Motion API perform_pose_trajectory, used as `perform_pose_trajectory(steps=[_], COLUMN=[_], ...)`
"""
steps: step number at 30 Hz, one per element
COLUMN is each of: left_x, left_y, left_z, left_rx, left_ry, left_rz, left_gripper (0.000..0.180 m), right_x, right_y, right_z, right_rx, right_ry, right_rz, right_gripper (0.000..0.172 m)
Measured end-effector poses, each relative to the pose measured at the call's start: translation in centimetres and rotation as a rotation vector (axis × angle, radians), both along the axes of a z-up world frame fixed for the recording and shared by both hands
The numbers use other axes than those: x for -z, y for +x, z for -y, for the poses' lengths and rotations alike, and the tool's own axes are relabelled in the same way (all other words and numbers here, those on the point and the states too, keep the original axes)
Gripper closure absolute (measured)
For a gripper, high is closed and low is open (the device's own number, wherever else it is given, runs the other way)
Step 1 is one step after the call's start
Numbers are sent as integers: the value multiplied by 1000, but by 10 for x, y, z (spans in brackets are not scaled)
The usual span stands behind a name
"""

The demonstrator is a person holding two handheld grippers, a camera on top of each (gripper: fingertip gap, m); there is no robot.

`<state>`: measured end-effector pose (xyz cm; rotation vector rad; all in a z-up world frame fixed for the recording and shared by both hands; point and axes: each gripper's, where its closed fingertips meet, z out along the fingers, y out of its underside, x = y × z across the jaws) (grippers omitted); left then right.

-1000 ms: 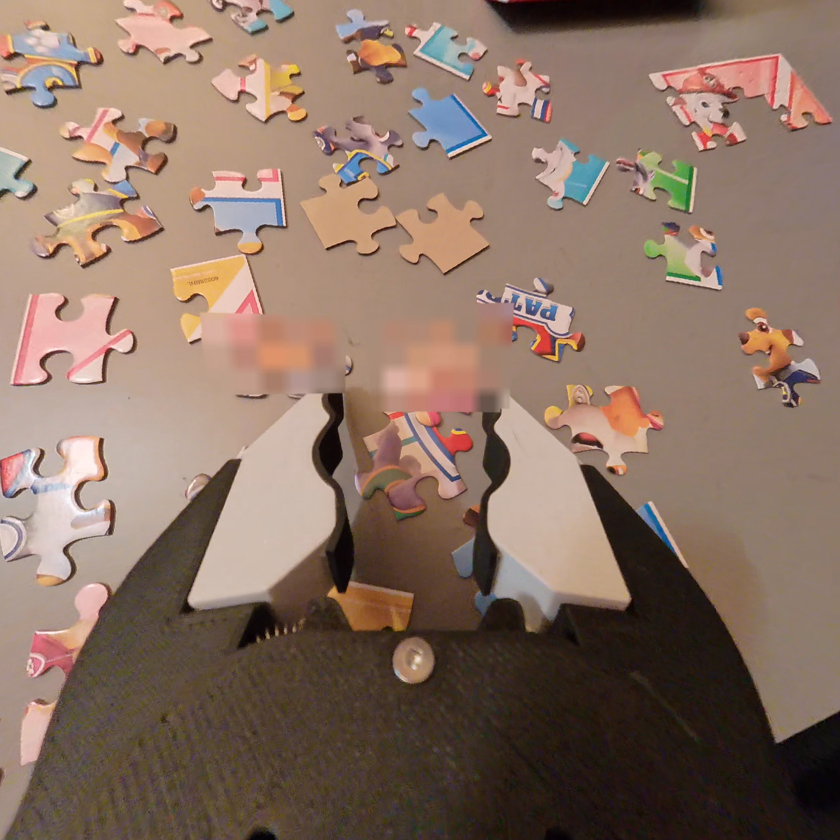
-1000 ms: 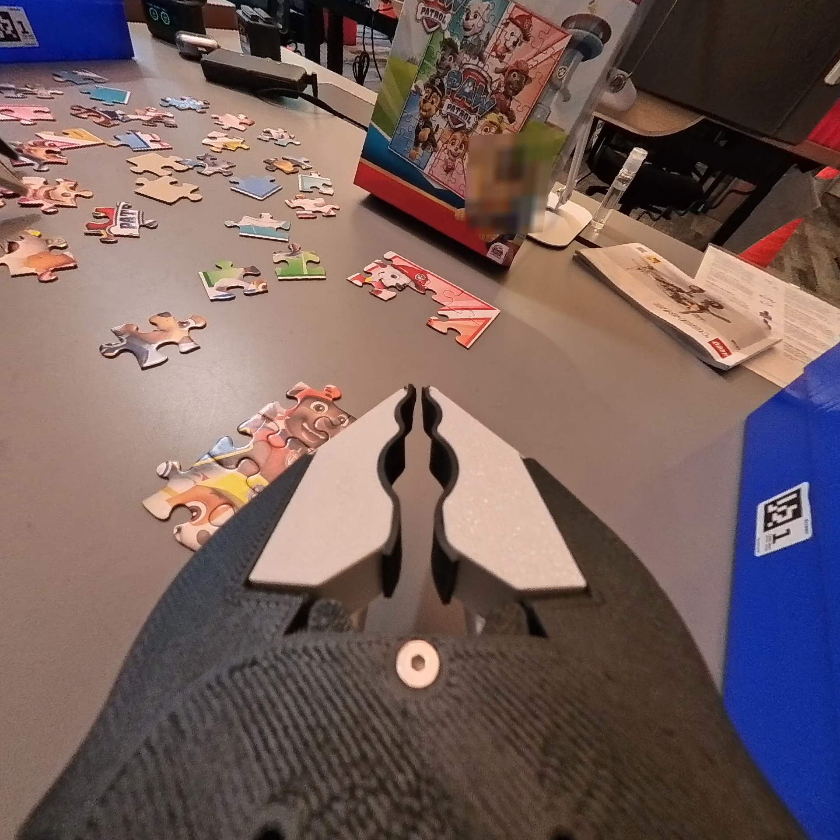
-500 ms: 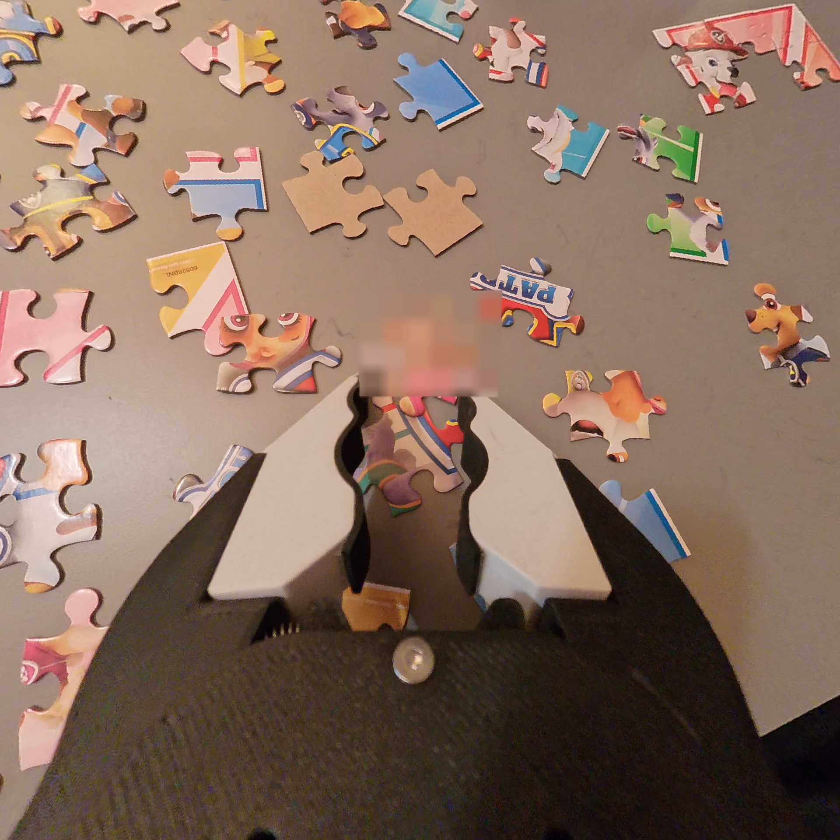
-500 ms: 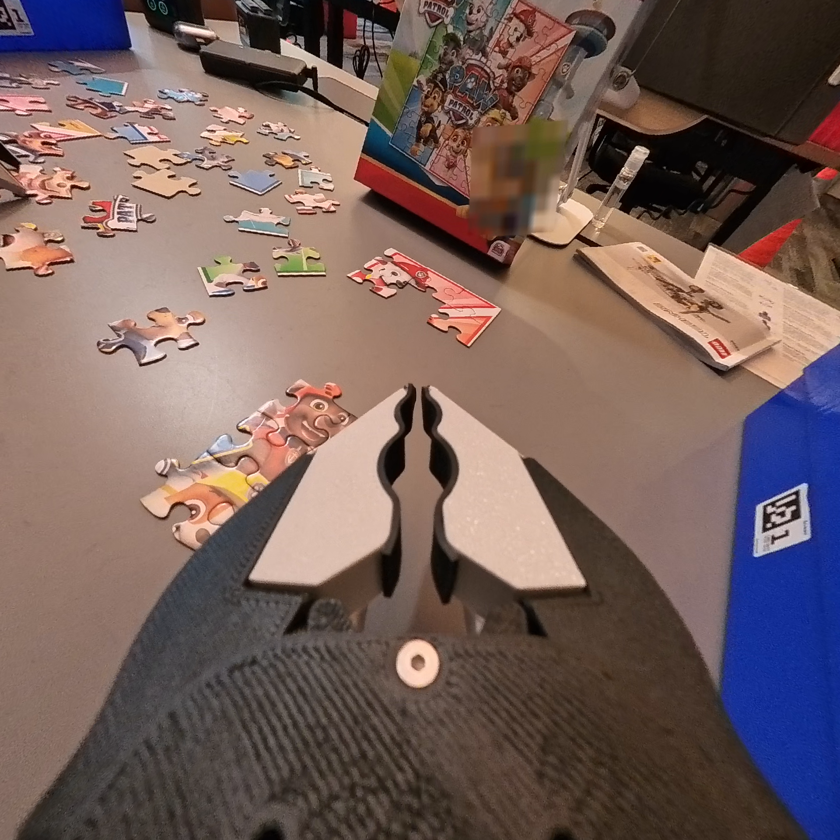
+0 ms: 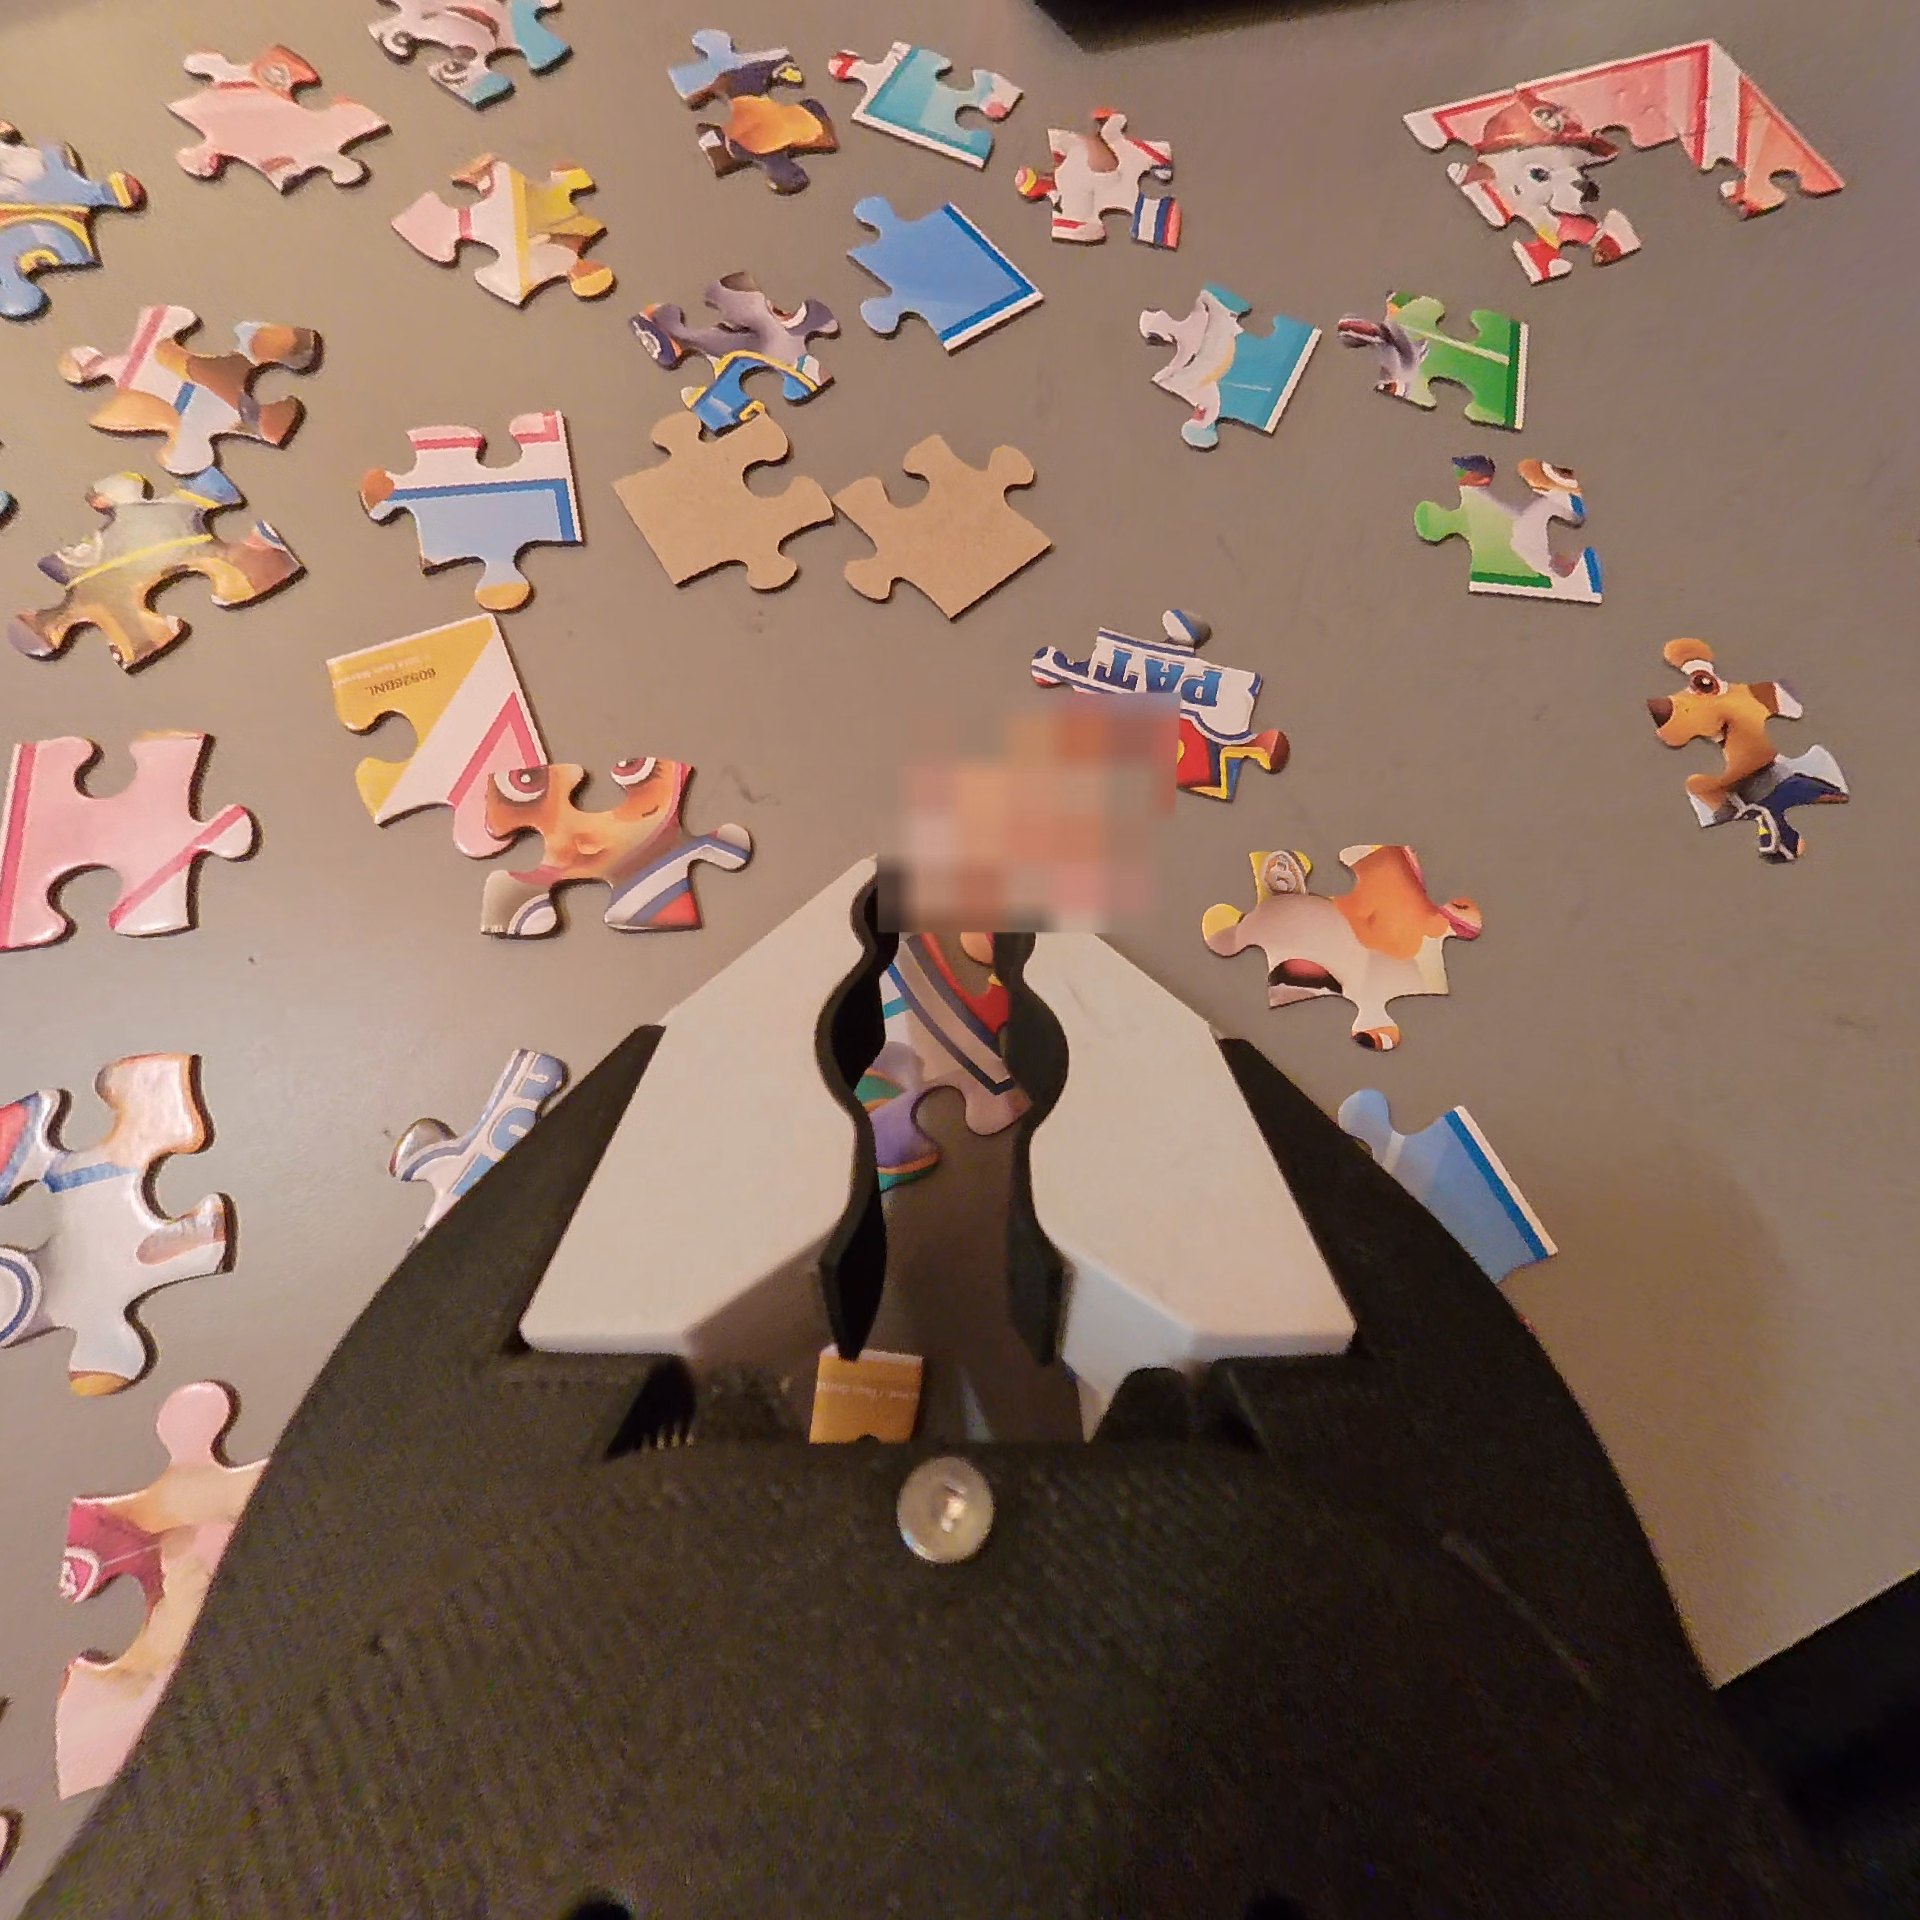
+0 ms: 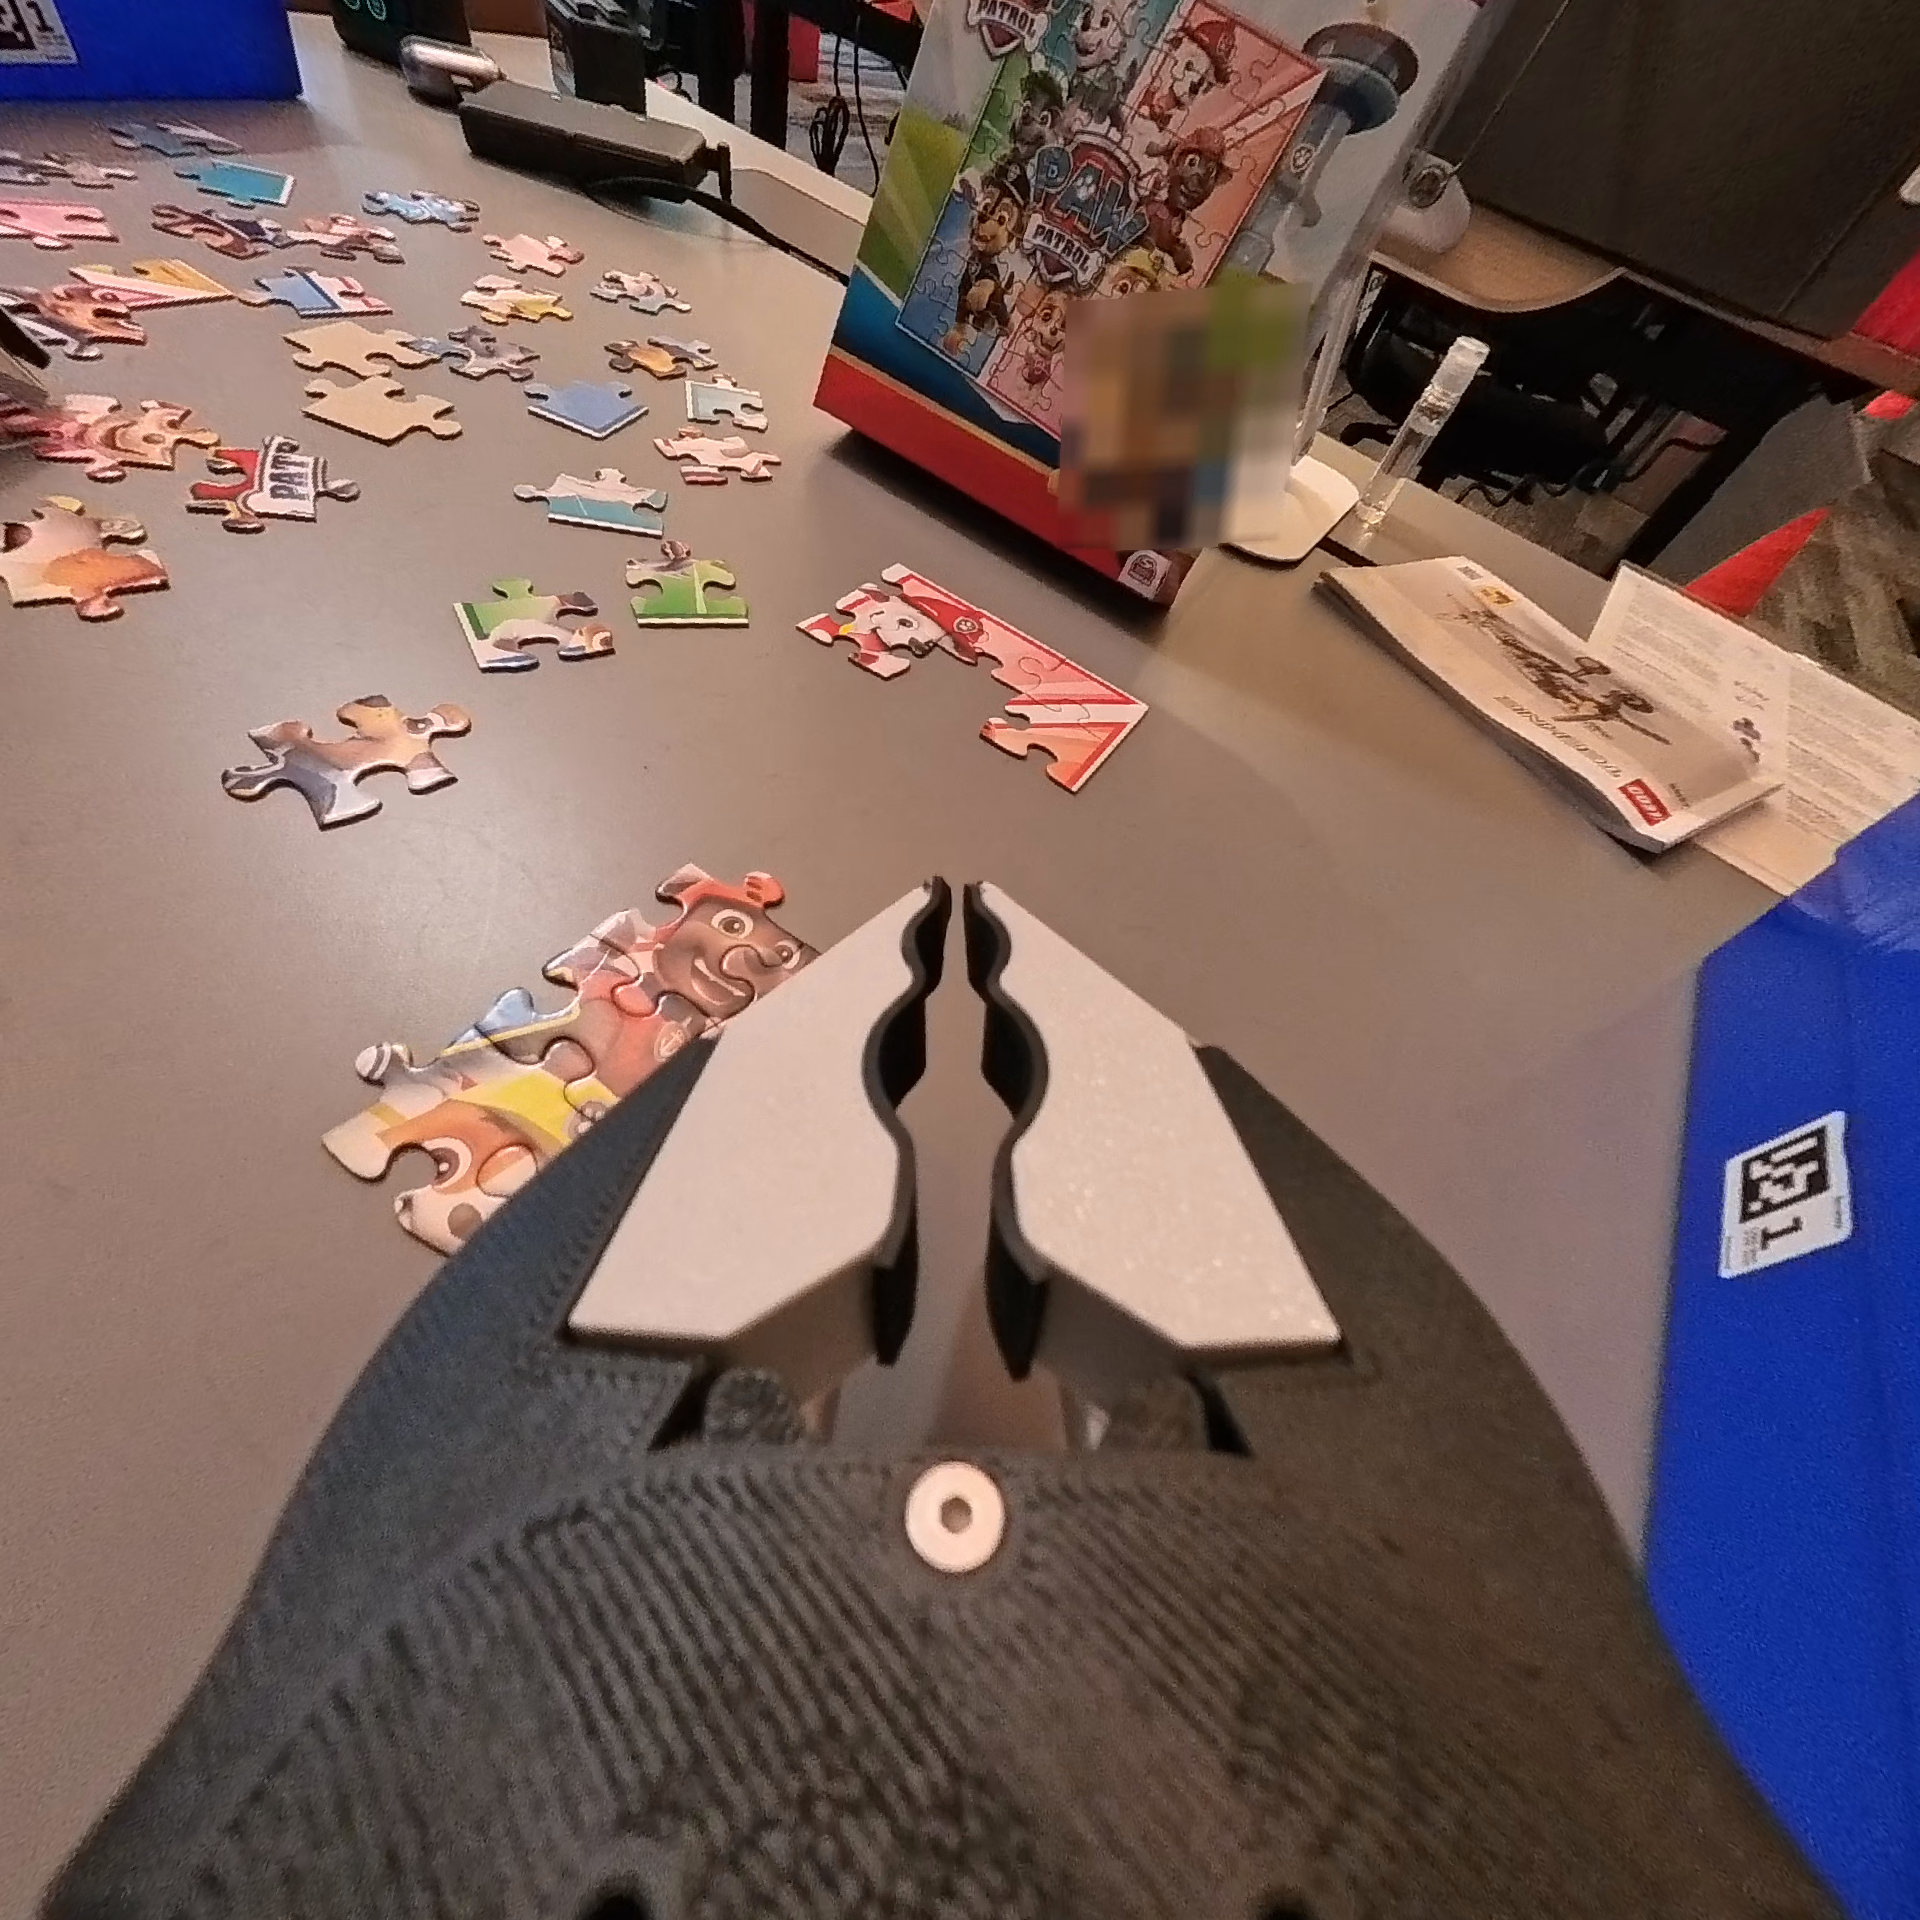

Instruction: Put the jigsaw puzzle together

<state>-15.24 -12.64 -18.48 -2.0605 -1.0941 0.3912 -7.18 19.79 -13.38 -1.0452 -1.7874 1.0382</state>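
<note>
Narrowed left gripper [image 5: 940, 914] flanks one puzzle piece [image 5: 940, 1049], grip unclear; right gripper [image 6: 956, 899] closed empty.

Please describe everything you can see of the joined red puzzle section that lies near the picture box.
The joined red puzzle section is several glossy cardboard pieces locked together, flat and face up on the grey table. It shows a white cartoon dog in a red helmet, with red and pink stripes running to a pointed corner. It lies before the box, apart from it; nothing touches it.

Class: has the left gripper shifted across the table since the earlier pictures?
Yes. The left gripper has slid right: the orange-faced piece, once hidden behind its left finger, now lies clear.
</note>
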Motion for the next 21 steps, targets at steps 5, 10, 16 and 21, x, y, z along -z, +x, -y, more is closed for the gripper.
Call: perform_pose_trajectory(steps=[5,10,16,21], left_x=[-4,-25,-61,-78], left_y=[1,-3,-7,-8], left_z=[-4,1,28,63], left_rx=[16,-14,-77,-148], left_ry=[33,127,201,216], left_rz=[-8,-59,-147,-201], left_gripper=[153,151,151,151], right_x=[1,1,2,2], right_y=[0,0,-1,-1], right_z=[0,0,0,-1], right_rx=[0,0,1,6], right_ry=[5,10,11,12], right_rz=[2,4,8,13], right_gripper=[171,171,170,170])
